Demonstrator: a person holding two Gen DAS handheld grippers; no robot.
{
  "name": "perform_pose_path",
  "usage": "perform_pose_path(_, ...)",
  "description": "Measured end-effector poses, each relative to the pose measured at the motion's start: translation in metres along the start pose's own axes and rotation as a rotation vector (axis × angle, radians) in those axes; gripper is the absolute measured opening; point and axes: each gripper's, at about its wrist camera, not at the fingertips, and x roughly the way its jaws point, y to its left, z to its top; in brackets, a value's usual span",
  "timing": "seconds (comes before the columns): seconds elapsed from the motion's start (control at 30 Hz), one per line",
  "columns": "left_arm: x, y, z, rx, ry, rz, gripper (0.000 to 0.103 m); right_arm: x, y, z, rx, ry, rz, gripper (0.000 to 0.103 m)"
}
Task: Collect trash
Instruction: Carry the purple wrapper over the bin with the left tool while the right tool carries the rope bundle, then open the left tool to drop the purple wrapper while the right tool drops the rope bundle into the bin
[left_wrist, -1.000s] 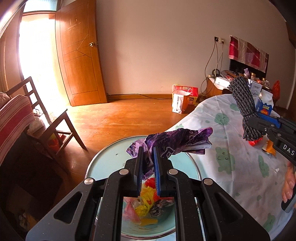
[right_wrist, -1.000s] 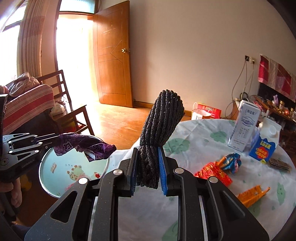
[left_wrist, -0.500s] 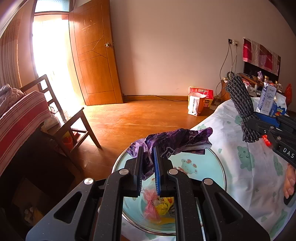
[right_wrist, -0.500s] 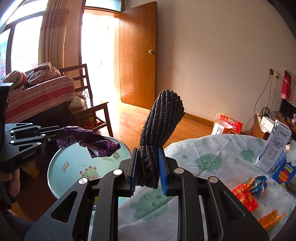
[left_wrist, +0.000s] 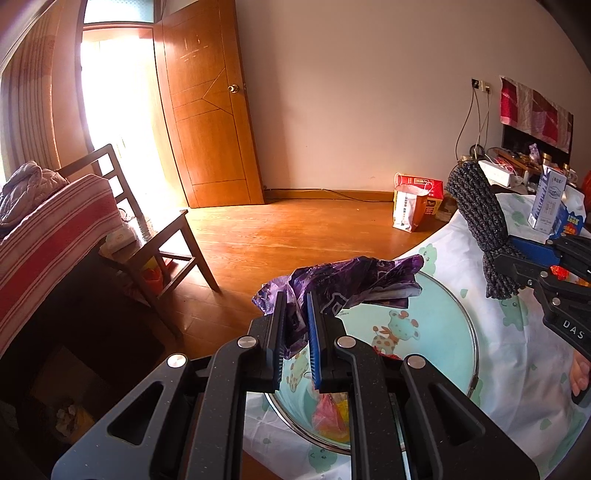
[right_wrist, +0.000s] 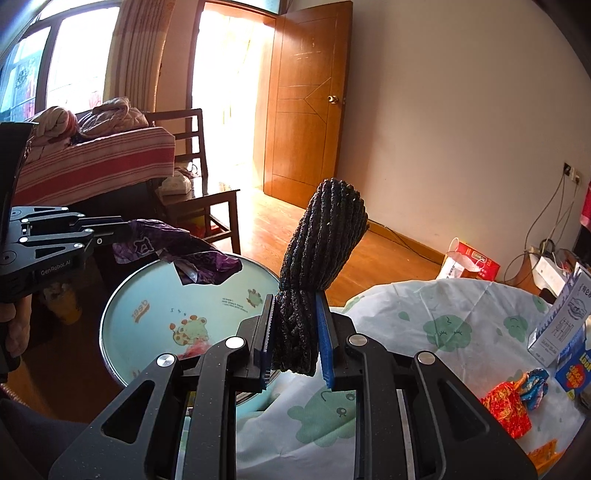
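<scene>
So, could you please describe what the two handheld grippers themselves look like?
Both are matte black, speckled linkage frames with triangular cut-outs and silver pivot bolts. The left gripper has ridged finger pads, one blue, one dark. The right gripper has the same, its blue pad clearest. White lettering marks each body: "GenRobot.AI" on the left, "DAS" visible on the right. No cables show.

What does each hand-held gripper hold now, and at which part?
Left hand-held gripper: purple wrapper, pinched at its left end. Right hand-held gripper: dark rope bundle, clamped near its lower end.
</scene>
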Motion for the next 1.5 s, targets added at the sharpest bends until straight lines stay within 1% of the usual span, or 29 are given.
perform_pose_path(0.33,-0.0049,-0.0010,-0.0037,0.017,-0.005,0.017,0.011,0.0026,0.0007,-0.0030,-0.007,-0.005,0.054,0.022)
perform_pose_path(0.73,-0.0078,0.0042,-0.0074,0.017,-0.020,0.057,0.011,0.0025,0.0030,-0.0013,-0.023,0.001,0.079,0.022)
perform_pose_path(1.5,-0.0040,0.0057,-0.0086,0.017,-0.007,0.044,0.012,0.0029,0.0018,-0.0036,-0.040,-0.002,0.085,0.022)
